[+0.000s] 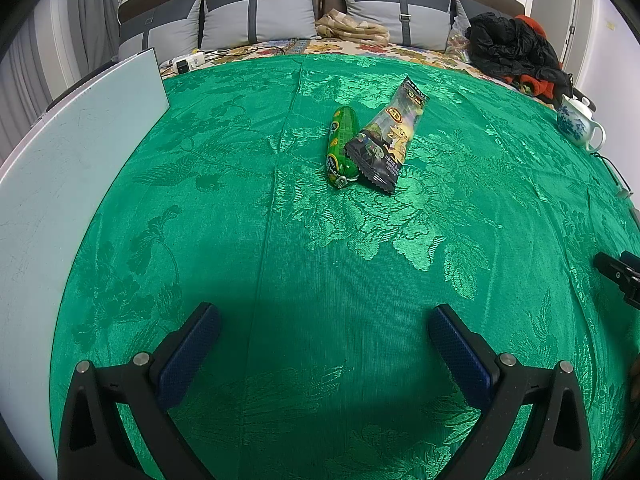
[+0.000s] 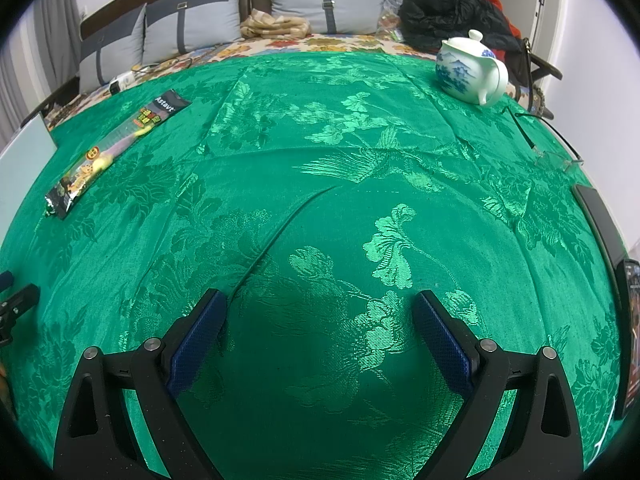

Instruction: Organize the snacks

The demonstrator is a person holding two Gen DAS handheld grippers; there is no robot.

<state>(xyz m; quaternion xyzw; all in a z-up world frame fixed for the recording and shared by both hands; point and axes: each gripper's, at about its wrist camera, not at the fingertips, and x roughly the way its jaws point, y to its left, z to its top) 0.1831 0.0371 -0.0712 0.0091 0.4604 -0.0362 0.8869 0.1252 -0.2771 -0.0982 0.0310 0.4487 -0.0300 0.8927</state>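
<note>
A green sausage-shaped snack (image 1: 339,145) lies on the green tablecloth (image 1: 280,220), touching a dark printed snack packet (image 1: 387,136) on its right. Both sit well ahead of my left gripper (image 1: 324,320), which is open with nothing between its blue pads. In the right wrist view the dark packet (image 2: 116,156) lies far to the left on the cloth (image 2: 340,200). My right gripper (image 2: 320,308) hovers over bare cloth, open and holding nothing. A part of the right gripper (image 1: 618,276) shows at the right edge of the left wrist view.
A white board (image 1: 72,168) lies along the table's left side. A blue-and-white teapot (image 2: 470,72) stands at the far right, with a pair of glasses (image 2: 548,144) and dark flat devices (image 2: 604,220) near the right edge. Behind are a bed with cushions (image 1: 260,16) and piled clothes (image 1: 512,48).
</note>
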